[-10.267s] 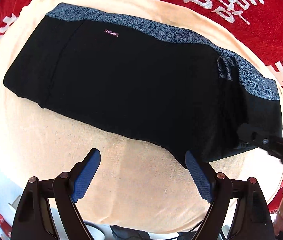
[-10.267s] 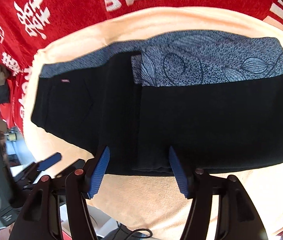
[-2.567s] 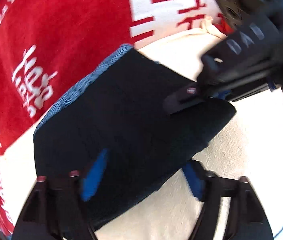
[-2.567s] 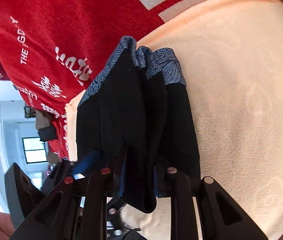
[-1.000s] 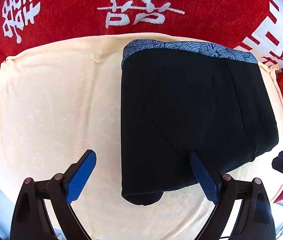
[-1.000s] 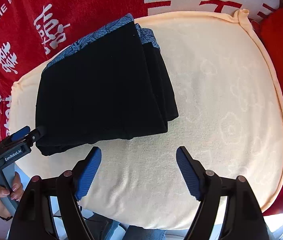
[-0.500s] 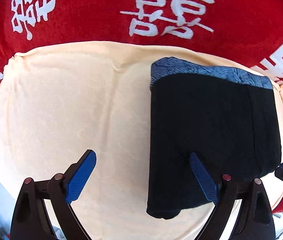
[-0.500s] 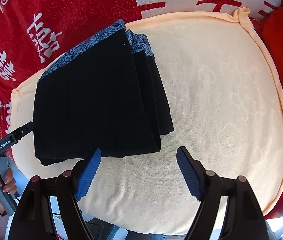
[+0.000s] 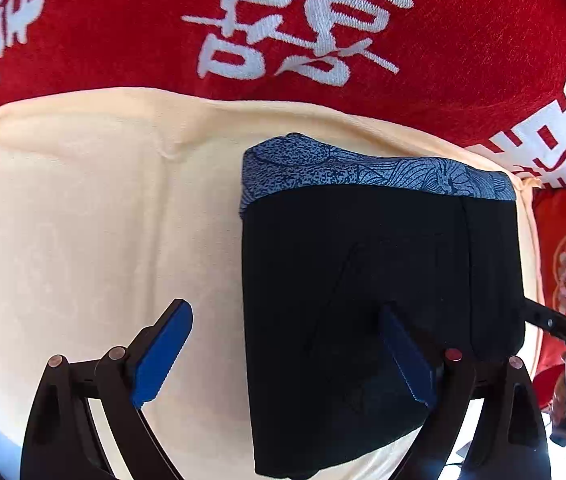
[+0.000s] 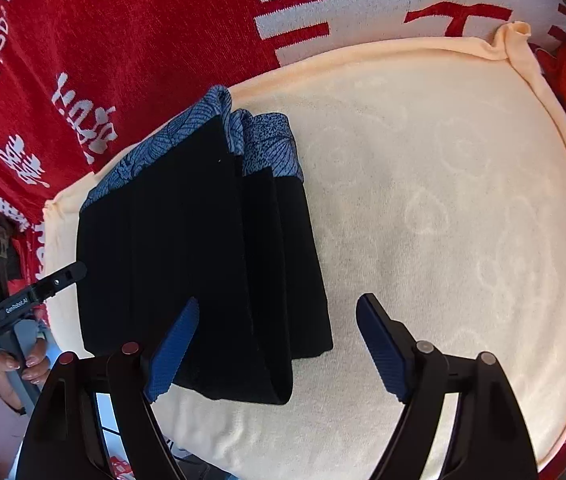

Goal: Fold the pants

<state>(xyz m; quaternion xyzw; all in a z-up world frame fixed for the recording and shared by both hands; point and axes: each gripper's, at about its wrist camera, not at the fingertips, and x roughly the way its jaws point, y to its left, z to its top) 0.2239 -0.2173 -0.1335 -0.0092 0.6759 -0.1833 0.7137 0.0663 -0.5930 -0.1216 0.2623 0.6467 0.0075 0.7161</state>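
The pants (image 9: 379, 280) lie as a compact black bundle in the right half of the left wrist view, on the cream towel (image 9: 83, 220), with the blue patterned waistband (image 9: 363, 176) toward the top of the frame. In the right wrist view the stacked layers show at the bundle's right edge, so the folding seems nearly complete. The left gripper (image 9: 287, 356) stands wide and empty; its jaws sit on both sides of the bundle's left edge without pressing it. The right gripper (image 10: 279, 352) is also wide and holds nothing, above the near right corner. Probably both hover there to straighten the edges. The red blanket (image 9: 123, 40) lies under the towel.
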